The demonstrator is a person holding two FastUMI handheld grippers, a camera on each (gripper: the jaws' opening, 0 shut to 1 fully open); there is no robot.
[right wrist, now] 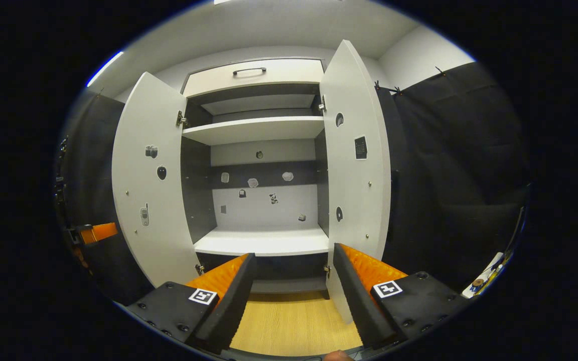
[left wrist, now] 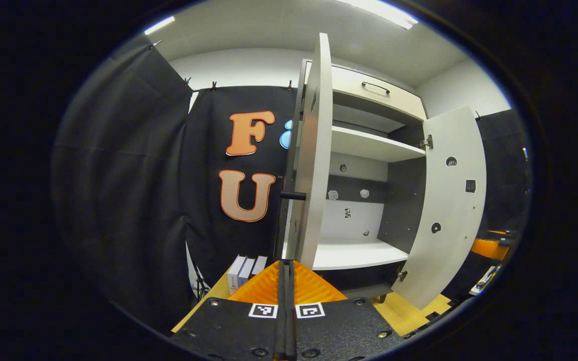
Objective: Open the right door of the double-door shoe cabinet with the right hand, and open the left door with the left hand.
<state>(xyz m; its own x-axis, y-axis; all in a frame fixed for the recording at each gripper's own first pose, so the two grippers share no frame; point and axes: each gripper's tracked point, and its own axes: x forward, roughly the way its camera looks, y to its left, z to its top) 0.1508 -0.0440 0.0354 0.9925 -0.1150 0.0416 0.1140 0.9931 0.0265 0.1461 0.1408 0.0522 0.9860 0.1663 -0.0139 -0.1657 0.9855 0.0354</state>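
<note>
Both cabinet doors stand open.
Left gripper (left wrist: 286, 281) jaws pressed together before the left door (left wrist: 314, 150); right gripper (right wrist: 294, 286) jaws wide beside the right door (right wrist: 354, 165). No writing readable.

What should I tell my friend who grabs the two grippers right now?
Left gripper: shut, holding nothing, just in front of the left door's edge.
Right gripper: open, holding nothing, facing the cabinet's inside.
Left door: swung open. Its dark handle sticks out above the left gripper.
Right door: swung open too.
Done: both doors look open, shelves showing.
Left: probably nothing; just back both grippers away.
</note>
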